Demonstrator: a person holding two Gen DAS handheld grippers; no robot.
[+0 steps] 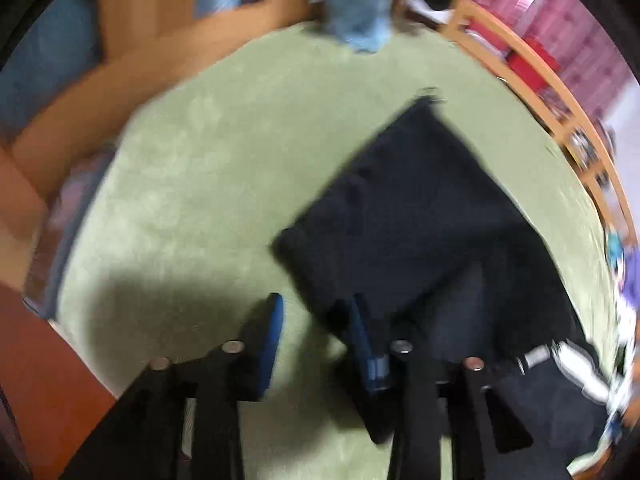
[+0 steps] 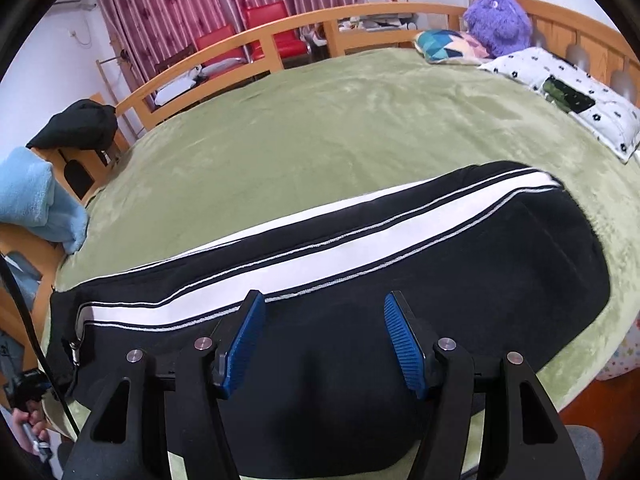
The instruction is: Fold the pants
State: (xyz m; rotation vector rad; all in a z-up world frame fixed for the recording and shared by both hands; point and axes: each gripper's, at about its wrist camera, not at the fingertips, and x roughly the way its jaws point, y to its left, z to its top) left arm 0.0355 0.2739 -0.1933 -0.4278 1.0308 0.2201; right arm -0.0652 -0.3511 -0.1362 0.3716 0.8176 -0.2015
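Note:
Black pants (image 2: 460, 280) with a white side stripe (image 2: 320, 256) lie folded lengthwise across the green blanket (image 2: 340, 120) near the bed's front edge. My right gripper (image 2: 324, 320) hovers over their middle. Its jaws are open, and the blue pads (image 2: 244, 340) press on nothing. The left wrist view is blurred. There the pants (image 1: 420, 220) spread to the right, one end pointing at the far rail. My left gripper (image 1: 316, 308) is open over bare blanket (image 1: 220, 160) at the pants' near corner. Its right finger (image 1: 360, 340) overlaps the cloth's edge, and nothing sits between the pads.
A light blue towel (image 2: 36, 204) and a black garment (image 2: 80, 124) hang on the wooden footboard at left. A flowered white pillow (image 2: 568, 96), a patterned cushion (image 2: 444, 44) and a purple plush toy (image 2: 500, 20) lie at the head. A wooden rail (image 2: 280, 32) lines the far side.

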